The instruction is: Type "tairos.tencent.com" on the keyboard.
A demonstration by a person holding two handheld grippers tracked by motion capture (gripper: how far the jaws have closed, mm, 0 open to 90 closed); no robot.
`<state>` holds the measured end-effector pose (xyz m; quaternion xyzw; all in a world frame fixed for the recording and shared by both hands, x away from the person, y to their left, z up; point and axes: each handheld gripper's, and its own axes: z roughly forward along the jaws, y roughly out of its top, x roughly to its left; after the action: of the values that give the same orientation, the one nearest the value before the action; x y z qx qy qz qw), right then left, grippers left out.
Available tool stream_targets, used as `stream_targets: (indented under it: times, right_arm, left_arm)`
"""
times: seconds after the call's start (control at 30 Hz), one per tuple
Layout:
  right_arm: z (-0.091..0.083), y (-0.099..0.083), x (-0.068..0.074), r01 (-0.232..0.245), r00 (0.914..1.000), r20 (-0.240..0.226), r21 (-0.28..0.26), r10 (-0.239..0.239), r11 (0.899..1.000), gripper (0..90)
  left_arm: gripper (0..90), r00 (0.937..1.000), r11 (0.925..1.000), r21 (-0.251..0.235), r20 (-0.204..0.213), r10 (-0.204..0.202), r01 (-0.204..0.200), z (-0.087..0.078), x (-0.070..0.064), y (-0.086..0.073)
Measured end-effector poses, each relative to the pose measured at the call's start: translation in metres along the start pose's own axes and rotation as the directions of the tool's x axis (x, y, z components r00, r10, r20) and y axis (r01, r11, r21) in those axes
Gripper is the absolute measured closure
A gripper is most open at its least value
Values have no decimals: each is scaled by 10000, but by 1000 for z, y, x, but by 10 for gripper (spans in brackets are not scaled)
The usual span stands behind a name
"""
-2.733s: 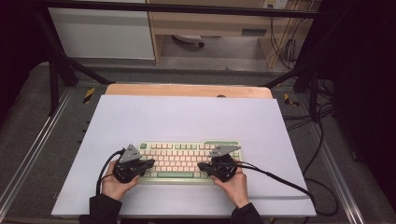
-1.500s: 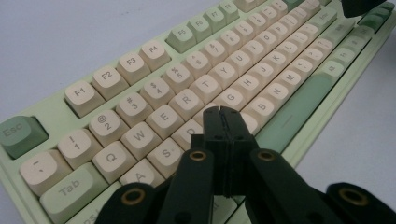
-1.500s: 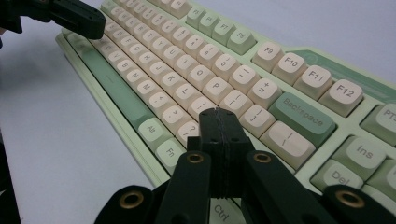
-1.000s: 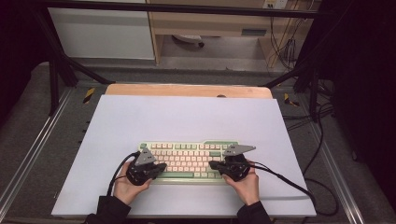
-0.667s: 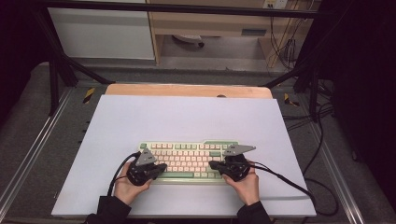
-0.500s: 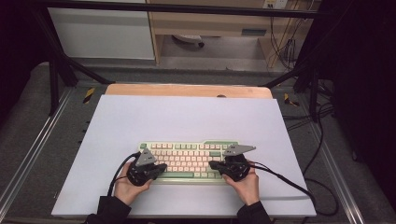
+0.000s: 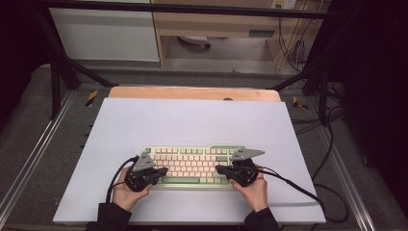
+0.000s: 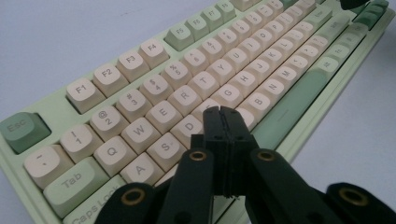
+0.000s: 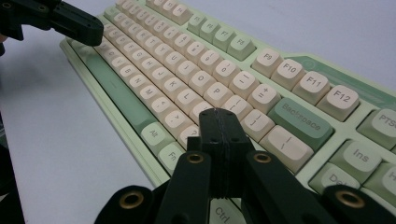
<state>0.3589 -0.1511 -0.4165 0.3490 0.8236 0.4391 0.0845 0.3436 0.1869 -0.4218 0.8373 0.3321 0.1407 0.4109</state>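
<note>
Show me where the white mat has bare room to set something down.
The white mat is bare from the keyboard back to the wooden strip. Crowded along the near edge: left claw and right claw sit over the keys.

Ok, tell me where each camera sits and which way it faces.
High view: above the person's side, looking forward and down at the keyboard on the table; both hands and sleeves enter from below.
Left gripper view: rides the left tool, shut, looking along it over the keys near D.
Right gripper view: rides the right tool, shut, over the keys near Backspace.
All three views share the keyboard.
</note>
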Motion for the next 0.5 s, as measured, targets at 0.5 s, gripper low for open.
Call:
stream_targets:
  times: [0.5]
  right_arm:
    - [1, 4, 3, -73, 10000, -21, -88, 73, 9999, 900]
  left_arm:
    - [891, 9999, 10000, -46, -127, -16, 15, -9, 7, -4]
